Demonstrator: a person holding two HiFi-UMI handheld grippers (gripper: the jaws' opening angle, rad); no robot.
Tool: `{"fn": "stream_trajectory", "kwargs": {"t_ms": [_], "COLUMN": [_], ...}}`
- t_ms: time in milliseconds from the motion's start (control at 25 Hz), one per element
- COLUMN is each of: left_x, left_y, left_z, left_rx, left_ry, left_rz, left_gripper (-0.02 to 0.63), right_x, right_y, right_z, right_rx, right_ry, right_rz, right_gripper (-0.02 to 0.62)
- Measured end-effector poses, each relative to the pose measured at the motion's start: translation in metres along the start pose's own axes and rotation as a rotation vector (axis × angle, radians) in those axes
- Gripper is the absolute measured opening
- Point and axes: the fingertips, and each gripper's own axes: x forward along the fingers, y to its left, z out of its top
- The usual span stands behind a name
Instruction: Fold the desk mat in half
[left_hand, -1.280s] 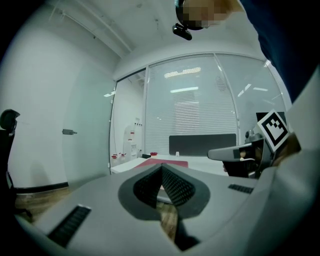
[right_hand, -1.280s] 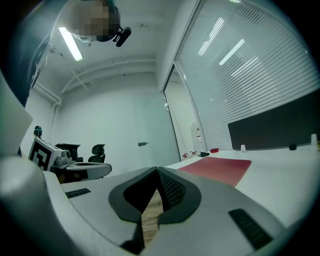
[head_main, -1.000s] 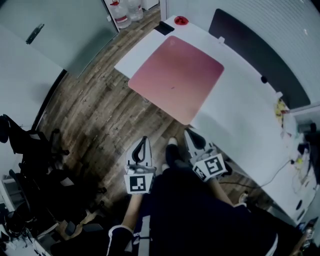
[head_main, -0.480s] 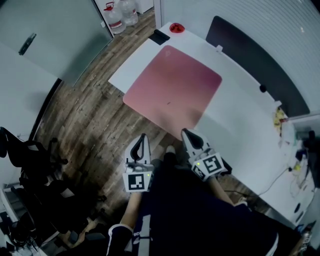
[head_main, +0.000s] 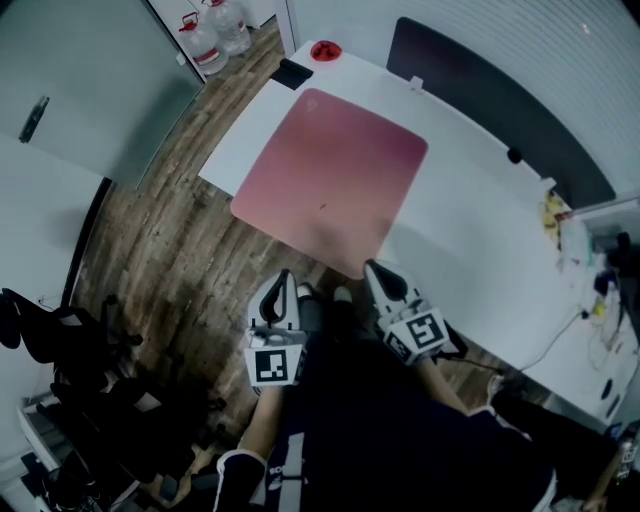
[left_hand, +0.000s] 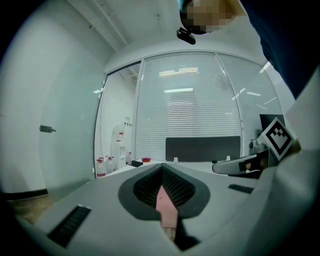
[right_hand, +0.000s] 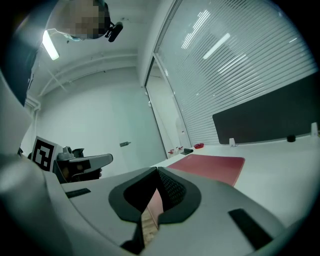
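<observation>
The pink desk mat (head_main: 325, 185) lies flat and unfolded on the white table (head_main: 470, 240), reaching the near edge. My left gripper (head_main: 284, 280) and right gripper (head_main: 372, 268) hover side by side over the floor just short of that edge, both shut and empty. In the left gripper view the shut left gripper (left_hand: 161, 172) points at the table, with a sliver of the mat (left_hand: 164, 200) showing in the slit. The right gripper view has the right gripper (right_hand: 156, 172) shut, with the mat (right_hand: 210, 165) ahead and to its right.
A black panel (head_main: 500, 110) runs along the table's far side. A red dish (head_main: 325, 50) and a small black object (head_main: 293, 73) sit past the mat's far corner. Water bottles (head_main: 215, 35) stand on the wooden floor, office chairs (head_main: 60, 350) at left, cables (head_main: 590, 310) at right.
The table and mat have come closer to both grippers as the person stepped forward. Both grippers stay shut and keep their places side by side.
</observation>
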Motion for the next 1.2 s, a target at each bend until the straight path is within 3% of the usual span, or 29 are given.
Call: {"fn": "stream_trajectory", "kwargs": {"t_ms": [240, 520, 1200], "left_x": [0.016, 0.042, 0.088], "left_y": [0.000, 0.014, 0.051], "left_z": [0.001, 0.007, 0.020], "left_rx": [0.002, 0.016, 0.048], "left_ry": [0.010, 0.025, 0.020], "left_rz": [-0.069, -0.167, -0.432], "left_gripper": [0.002, 0.002, 0.002], "right_x": [-0.002, 0.006, 0.039], "right_y": [0.000, -0.014, 0.004], "right_z": [0.004, 0.009, 0.015], "right_rx": [0.062, 0.058, 0.109], "right_ry": [-0.006, -0.027, -0.078], "right_rz": [-0.072, -0.210, -0.460], "right_gripper": [0.003, 0.003, 0.003]}}
